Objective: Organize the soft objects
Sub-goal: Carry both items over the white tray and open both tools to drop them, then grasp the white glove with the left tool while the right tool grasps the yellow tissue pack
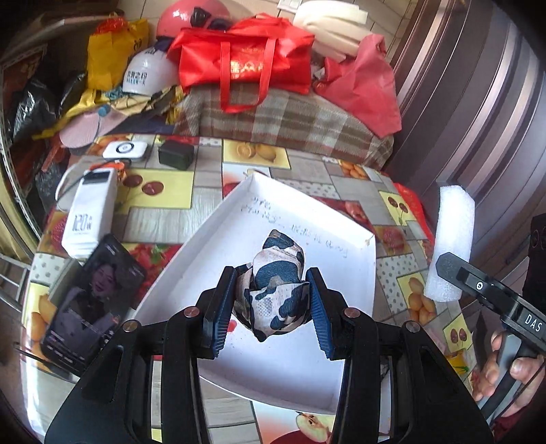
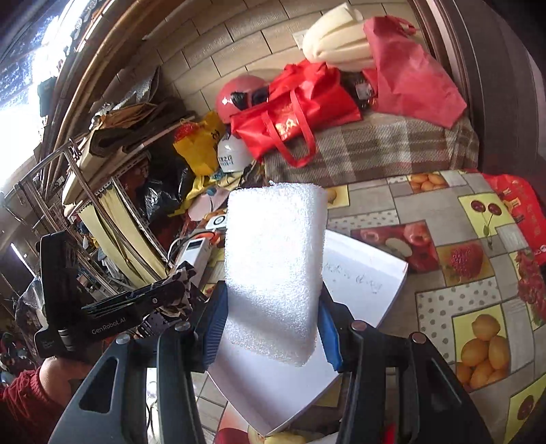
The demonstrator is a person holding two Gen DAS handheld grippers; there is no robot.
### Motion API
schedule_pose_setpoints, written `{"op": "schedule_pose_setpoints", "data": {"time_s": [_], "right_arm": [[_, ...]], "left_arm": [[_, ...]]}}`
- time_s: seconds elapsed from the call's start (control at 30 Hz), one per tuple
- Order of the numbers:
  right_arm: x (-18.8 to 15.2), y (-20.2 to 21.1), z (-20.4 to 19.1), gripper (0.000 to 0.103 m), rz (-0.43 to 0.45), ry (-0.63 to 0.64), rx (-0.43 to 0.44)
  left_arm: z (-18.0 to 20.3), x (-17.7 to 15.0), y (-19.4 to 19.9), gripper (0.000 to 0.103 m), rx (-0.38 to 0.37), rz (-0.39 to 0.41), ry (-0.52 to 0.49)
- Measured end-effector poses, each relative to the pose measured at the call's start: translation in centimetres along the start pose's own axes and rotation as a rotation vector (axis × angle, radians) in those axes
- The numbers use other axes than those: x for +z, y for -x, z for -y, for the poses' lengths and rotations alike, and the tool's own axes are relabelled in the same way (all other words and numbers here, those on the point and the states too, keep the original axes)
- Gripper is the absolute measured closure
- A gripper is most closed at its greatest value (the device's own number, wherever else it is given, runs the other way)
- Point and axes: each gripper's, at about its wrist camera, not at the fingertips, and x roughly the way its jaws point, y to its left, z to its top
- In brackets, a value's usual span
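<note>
1. The left hand-held gripper (image 1: 273, 304) clamps one crumpled camouflage-print cloth bundle (image 1: 274, 287) between its blue ribbed pads, above the one shallow white cardboard tray (image 1: 341, 218).
2. The right hand-held gripper (image 2: 273, 324) clamps one white foam block (image 2: 274, 269) upright between its pads, over the tray's right part.
3. The tray sits on the bench (image 1: 307, 170), which is covered by a fruit-patterned oilcloth.
4. Left of the tray lie one white power bank (image 1: 90, 215), one black phone (image 1: 88, 304), one small white device (image 1: 125, 150) and one small black box (image 1: 175, 153).
5. Behind are two helmets: one pink helmet (image 1: 191, 17), one white helmet (image 1: 146, 73).
</note>
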Motion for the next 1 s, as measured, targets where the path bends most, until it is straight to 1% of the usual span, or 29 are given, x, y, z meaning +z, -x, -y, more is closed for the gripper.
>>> {"op": "schedule_pose_setpoints", "data": {"time_s": [0.1,0.17,0.2,0.27,0.3,0.33,0.37,0.4,0.43,0.63,0.77,0.87,1.0], "right_arm": [[-1.0,-3.1,0.7,0.054,-0.074,-0.023,-0.005],[-1.4,-4.4,1.0,0.052,-0.100,-0.036,-0.012],[-1.5,-4.9,1.2,0.052,-0.109,-0.042,-0.015],[-1.4,-5.8,1.4,0.052,-0.118,-0.051,-0.007],[-1.4,-6.1,1.5,0.049,-0.121,-0.054,-0.004],[-1.4,-6.5,1.6,0.036,-0.125,-0.056,-0.001],[-1.4,-6.6,1.7,0.025,-0.122,-0.054,-0.002],[-1.4,-6.7,1.9,0.008,-0.110,-0.052,-0.009],[-1.4,-6.5,2.0,0.000,-0.096,-0.050,-0.019],[-1.2,-4.3,2.1,0.000,-0.048,-0.035,-0.057],[-0.6,-0.3,1.8,0.000,0.049,-0.018,-0.065],[-0.2,3.8,1.8,0.000,0.136,-0.004,-0.069],[-1.2,9.4,2.7,0.000,0.226,-0.008,-0.094]], "left_arm": [[0.4,-1.3,-3.9,0.062,0.017,-0.083,-0.005],[0.3,-1.9,-5.5,0.062,0.029,-0.112,0.002],[0.2,-2.0,-6.0,0.059,0.033,-0.122,0.010],[-0.3,-2.1,-6.7,0.049,0.040,-0.134,0.026],[-0.5,-2.0,-6.8,0.031,0.053,-0.133,0.027],[-0.5,-2.0,-6.8,0.013,0.069,-0.122,0.023],[-0.5,-1.9,-6.6,0.007,0.084,-0.104,0.016],[-0.7,-1.7,-6.4,0.000,0.095,-0.087,0.012],[-0.8,-1.6,-6.2,0.000,0.103,-0.075,0.013],[-1.4,-1.1,-4.4,0.000,0.105,-0.014,0.029],[-0.9,-1.1,-1.5,0.000,0.062,0.070,0.018],[0.2,-1.8,0.8,0.000,0.016,0.102,-0.039],[2.8,-4.5,3.0,0.000,-0.083,0.075,-0.177]]}}
